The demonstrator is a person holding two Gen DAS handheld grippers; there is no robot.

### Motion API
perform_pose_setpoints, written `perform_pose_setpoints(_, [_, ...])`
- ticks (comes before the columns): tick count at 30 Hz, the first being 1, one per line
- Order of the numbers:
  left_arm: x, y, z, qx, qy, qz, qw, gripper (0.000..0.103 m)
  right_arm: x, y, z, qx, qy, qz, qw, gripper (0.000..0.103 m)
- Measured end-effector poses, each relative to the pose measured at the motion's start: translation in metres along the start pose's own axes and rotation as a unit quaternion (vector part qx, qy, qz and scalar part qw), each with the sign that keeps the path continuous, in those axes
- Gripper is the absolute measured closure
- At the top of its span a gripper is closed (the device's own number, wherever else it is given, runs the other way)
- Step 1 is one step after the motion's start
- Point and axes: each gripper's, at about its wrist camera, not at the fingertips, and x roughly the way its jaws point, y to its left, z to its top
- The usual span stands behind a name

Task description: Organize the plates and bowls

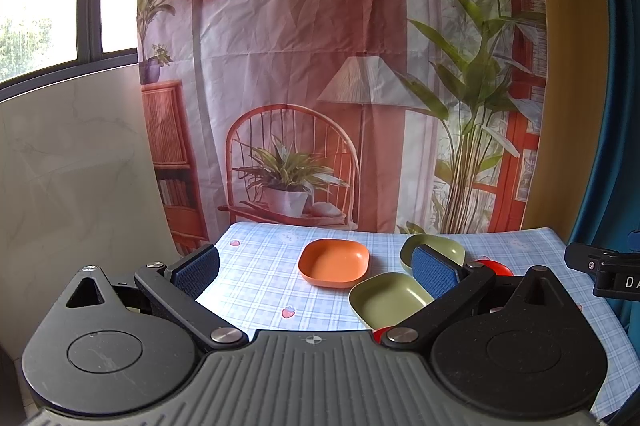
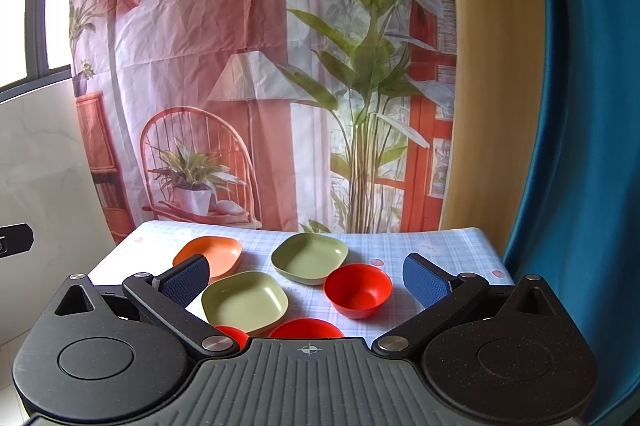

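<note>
We see 6 dishes spread loose on the desk (image 2: 440,250), none stacked, so sorting looks not yet started. In the right wrist view, the orange plate (image 2: 212,255) sits left of centre. The far green plate (image 2: 310,258) is at centre. The near green plate (image 2: 245,301) lies just below and left of it. The whole red bowl (image 2: 357,289) sits right of centre, just beside the far green plate. 2 more red bowls, the left one (image 2: 231,334) and the middle one (image 2: 306,329), peek out at the lower edge, half hidden by the tool body. Same shapes lie near each other, which we judge makes nesting by type easy.

Right claw (image 2: 306,282) is released, fingers spread wide, hovering above the near dishes, holding nothing. We guess it is lined up for a first pick. Left claw (image 1: 316,270) is also released and empty, framing the orange plate (image 1: 334,262) at centre frame. A printed backdrop (image 2: 240,66) hangs behind the desk.
</note>
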Motion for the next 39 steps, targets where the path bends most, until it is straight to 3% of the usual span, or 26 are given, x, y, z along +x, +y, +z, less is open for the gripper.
perform_pose_setpoints(39, [-0.0006, 0.0013, 0.0004, -0.007, -0.001, -0.002, 1.0, 0.0, -0.0006, 0.0013, 0.0012, 0.0, 0.001, 0.0, 1.0, 0.0])
